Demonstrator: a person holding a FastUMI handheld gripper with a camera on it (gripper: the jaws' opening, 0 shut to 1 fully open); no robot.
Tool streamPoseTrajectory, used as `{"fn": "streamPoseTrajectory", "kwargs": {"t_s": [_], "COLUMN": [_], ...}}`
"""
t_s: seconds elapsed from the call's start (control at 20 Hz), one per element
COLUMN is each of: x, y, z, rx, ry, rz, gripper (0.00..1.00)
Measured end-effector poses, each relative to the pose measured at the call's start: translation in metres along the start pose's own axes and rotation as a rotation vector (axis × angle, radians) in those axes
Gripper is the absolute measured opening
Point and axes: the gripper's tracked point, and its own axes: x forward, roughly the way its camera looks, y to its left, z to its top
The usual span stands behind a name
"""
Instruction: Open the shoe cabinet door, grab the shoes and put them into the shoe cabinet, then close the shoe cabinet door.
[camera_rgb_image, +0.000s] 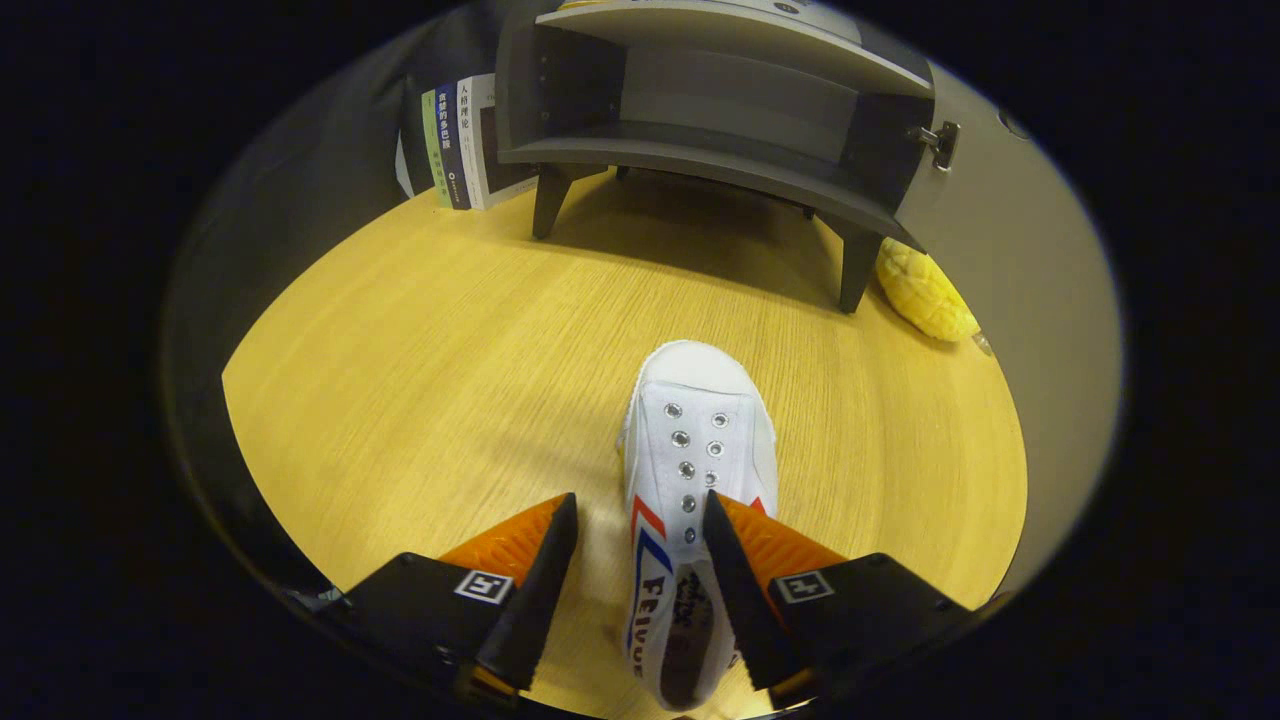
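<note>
A white canvas shoe (700, 420) with red and blue side stripes and metal eyelets lies on the wooden table (430, 380), toe pointing toward the cabinet. My gripper (640, 497) is open around its heel half: one finger rests over the shoe's opening and tongue, while the other stands a little way off its striped side. Beyond the shoe stands the grey shoe cabinet (700, 160) on short legs. Its door (1000, 230) is swung wide open to the right, and the shelf inside shows bare.
Several books (455, 140) stand upright against the cabinet's left side. A yellow pineapple-like object (925, 295) lies on the table beside the cabinet's right front leg, under the open door. The table's curved edge runs close behind my fingers.
</note>
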Motion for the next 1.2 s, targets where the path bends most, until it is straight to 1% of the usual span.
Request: {"fn": "streamPoseTrajectory", "kwargs": {"t_s": [0.05, 0.1, 0.15, 0.2, 0.25, 0.3, 0.4, 0.45, 0.5, 0.55, 0.6, 0.7, 0.85, 0.95, 1.05, 1.2], "x": [0.001, 0.001, 0.001, 0.001, 0.003, 0.003, 0.003, 0.001, 0.004, 0.005, 0.005, 0.002, 0.001, -0.004, -0.012, -0.03], "y": [-0.005, -0.004, -0.004, -0.003, 0.001, 0.0, 0.0, 0.001, 0.004, 0.004, 0.004, 0.005, 0.005, 0.002, -0.006, -0.009], "z": [0.0, 0.0, 0.0, -0.001, -0.003, 0.0, -0.002, -0.004, -0.005, -0.005, -0.004, -0.004, 0.0, 0.005, 0.014, 0.024], "rx": [0.006, 0.019, 0.023, 0.018, 0.014, 0.002, -0.066, -0.062, -0.041, -0.013, 0.012, 0.064, 0.114, 0.116, 0.154, 0.212], "ry": [0.002, 0.005, 0.009, 0.009, 0.024, 0.003, 0.023, 0.041, 0.051, 0.06, 0.067, 0.074, 0.081, 0.068, 0.043, 0.014], "rz": [-0.018, -0.011, -0.007, 0.003, 0.019, 0.009, 0.003, 0.028, 0.051, 0.057, 0.069, 0.084, 0.095, 0.076, 0.056, 0.057], "gripper": [0.63, 0.52, 0.45, 0.45, 0.36, 0.27, 0.24, 0.24, 0.17, 0.1, 0.07, 0.03, 0.02, 0.02, 0.02, 0.02]}}
